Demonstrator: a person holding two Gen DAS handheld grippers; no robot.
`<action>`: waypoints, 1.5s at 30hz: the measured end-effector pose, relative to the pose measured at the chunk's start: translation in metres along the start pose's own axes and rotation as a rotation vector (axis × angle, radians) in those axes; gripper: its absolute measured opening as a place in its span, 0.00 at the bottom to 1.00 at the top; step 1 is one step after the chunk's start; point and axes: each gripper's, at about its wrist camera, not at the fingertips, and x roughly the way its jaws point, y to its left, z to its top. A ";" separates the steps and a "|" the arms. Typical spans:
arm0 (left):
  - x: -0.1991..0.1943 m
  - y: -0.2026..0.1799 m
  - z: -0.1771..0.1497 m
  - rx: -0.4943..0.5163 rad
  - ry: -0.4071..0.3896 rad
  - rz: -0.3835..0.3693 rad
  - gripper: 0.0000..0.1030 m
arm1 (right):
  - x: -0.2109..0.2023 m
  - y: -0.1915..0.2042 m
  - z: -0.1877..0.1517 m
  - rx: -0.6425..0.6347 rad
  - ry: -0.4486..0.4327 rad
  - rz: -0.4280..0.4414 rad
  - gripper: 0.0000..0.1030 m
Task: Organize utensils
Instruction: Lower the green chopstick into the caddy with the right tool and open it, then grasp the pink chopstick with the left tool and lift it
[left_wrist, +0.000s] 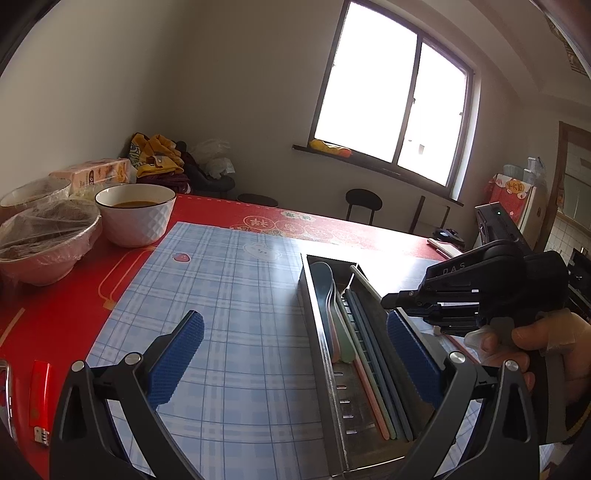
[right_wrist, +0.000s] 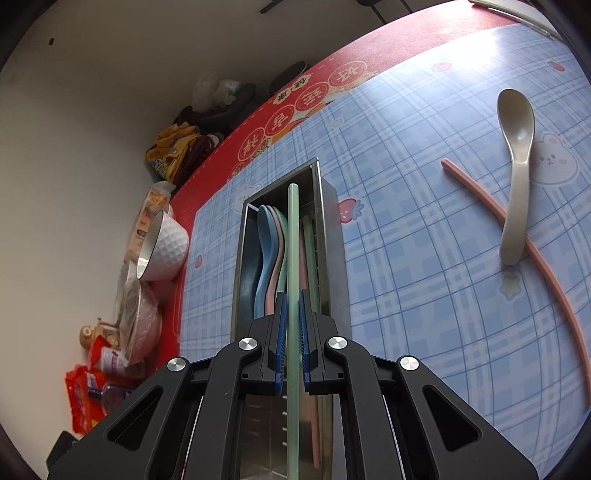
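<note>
The right gripper is clamped on a green chopstick, its blue pads pressed against either side of the stick, which runs straight ahead along the fingers and hangs over the open metal utensil box. The box lies lengthwise on the blue plaid mat, and inside it a stack of spoons — blue, pink and green — rests along the left side, with several chopsticks lying along the right. Out on the mat to the right of the box, well apart from it, a beige spoon lies bowl up across a pink chopstick, the two touching where they cross. From the left wrist camera, the left gripper stands with its fingers wide apart and nothing between them — one blue pad over bare mat, the other beside the near end of the utensil box. In that view the spoons and the chopsticks lie side by side in the box, and the right gripper reaches in above it, held by a gloved hand. The mat sits on a red tablecloth; at the far left edge stand a white bowl holding an orange-brown liquid and two bowls covered in plastic film.
</note>
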 end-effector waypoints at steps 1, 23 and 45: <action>0.000 0.000 0.000 0.001 0.001 0.000 0.94 | 0.000 -0.001 0.000 0.000 -0.003 -0.005 0.07; 0.004 0.002 -0.002 -0.003 0.014 0.002 0.94 | -0.024 -0.002 0.008 -0.159 -0.070 0.020 0.08; -0.001 -0.017 0.014 -0.017 0.024 0.185 0.94 | -0.130 -0.119 0.050 -0.526 -0.261 -0.043 0.54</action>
